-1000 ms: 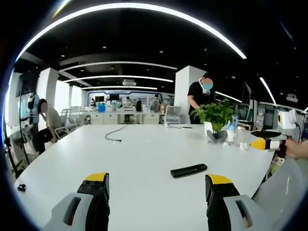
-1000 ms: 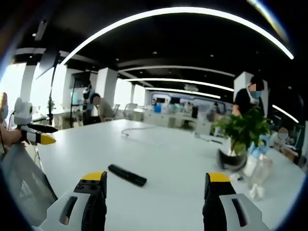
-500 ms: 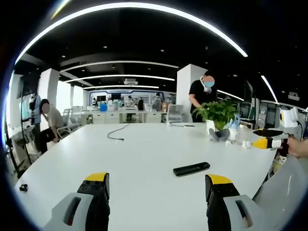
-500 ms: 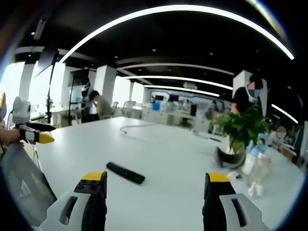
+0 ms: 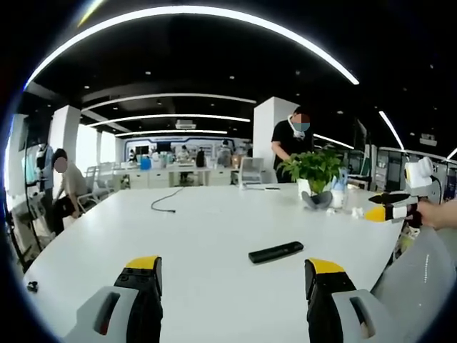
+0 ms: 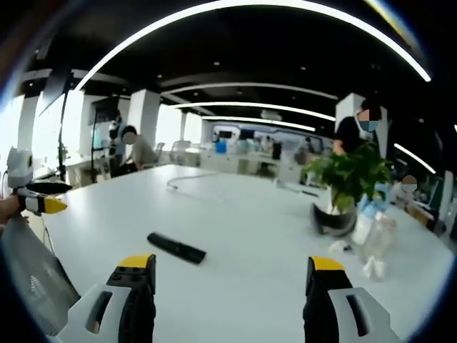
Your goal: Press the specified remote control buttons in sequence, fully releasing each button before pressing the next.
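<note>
Left gripper (image 5: 234, 275) hovering wide open, holding nothing. One slim black remote control (image 5: 275, 251) lying flat mid white table (image 5: 200, 229), ahead of both grippers. One leafy potted plant (image 5: 312, 168) standing behind. Right gripper (image 6: 233, 275) hovering wide open, empty; one clear plastic bottle (image 6: 363, 227) standing rightward.

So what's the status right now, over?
Both grippers open, empty: left gripper, right gripper. Remote flat on white table, untouched. Nothing in the way.

Place: open-plan office/lab
Signs: big white table (image 5: 200, 236) — desk rows at back, ceiling light strips (image 5: 178, 118), potted plant (image 6: 350, 179), people w/ office chairs (image 5: 251, 170)
</note>
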Tool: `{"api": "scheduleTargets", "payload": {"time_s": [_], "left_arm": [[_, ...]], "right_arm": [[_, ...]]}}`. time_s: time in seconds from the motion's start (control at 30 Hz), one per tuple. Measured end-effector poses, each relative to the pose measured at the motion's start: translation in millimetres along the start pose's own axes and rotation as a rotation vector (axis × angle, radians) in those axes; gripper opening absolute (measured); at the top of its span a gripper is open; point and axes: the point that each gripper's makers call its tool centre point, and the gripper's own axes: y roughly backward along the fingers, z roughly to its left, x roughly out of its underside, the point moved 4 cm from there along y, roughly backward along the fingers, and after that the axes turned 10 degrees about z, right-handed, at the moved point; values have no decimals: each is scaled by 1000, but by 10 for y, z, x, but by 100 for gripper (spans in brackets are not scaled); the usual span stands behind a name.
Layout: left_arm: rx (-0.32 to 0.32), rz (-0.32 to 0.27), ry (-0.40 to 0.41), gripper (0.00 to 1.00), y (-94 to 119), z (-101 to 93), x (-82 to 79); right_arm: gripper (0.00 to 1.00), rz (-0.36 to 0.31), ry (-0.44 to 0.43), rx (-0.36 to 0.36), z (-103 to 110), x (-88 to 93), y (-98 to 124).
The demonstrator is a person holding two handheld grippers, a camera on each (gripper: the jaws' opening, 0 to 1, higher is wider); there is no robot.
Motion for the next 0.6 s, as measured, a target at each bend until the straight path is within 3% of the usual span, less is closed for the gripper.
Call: {"api": "scheduleTargets", "payload": {"time_s": [0.13, 0.37, 0.53, 0.6], "left_arm": [[-24, 2, -9, 86, 5, 25, 3], [-44, -10, -11, 84, 17, 53, -9], [-63, -40, -34, 83, 38, 52, -60], [-76, -17, -30, 83, 28, 77, -17]], "right_arm": [[85, 14, 11, -15, 28, 19, -27], [84, 71, 132, -88, 224, 65, -89], [83, 46, 140, -129, 287, 32, -61], [82, 33, 139, -141, 297, 22, -53]]}}
